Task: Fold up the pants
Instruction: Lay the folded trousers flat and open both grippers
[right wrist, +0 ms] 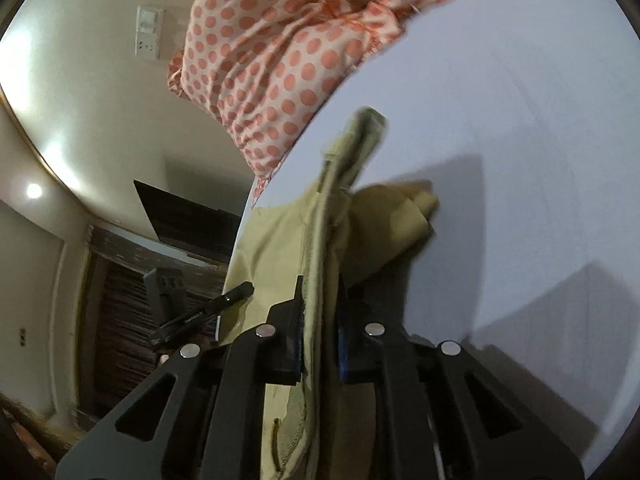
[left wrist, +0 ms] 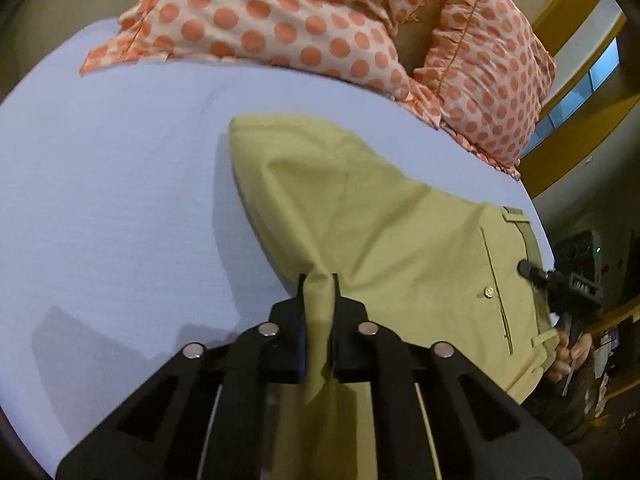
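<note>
Left tongs (left wrist: 318,280): we have them clamped on a fold of the olive pants (left wrist: 360,216) | right tongs (right wrist: 320,284): clamped on the pants' thick edge | pants: spread ahead of both tongs on the pale bed (left wrist: 120,200) | polka-dot pillows (left wrist: 280,20) beyond.

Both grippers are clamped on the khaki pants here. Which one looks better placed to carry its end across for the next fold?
Probably the left gripper. It pinches a thin, loose part of the pants with bare bedsheet ahead of it. The right gripper holds the thick waistband bunch, better suited as an anchor.
</note>
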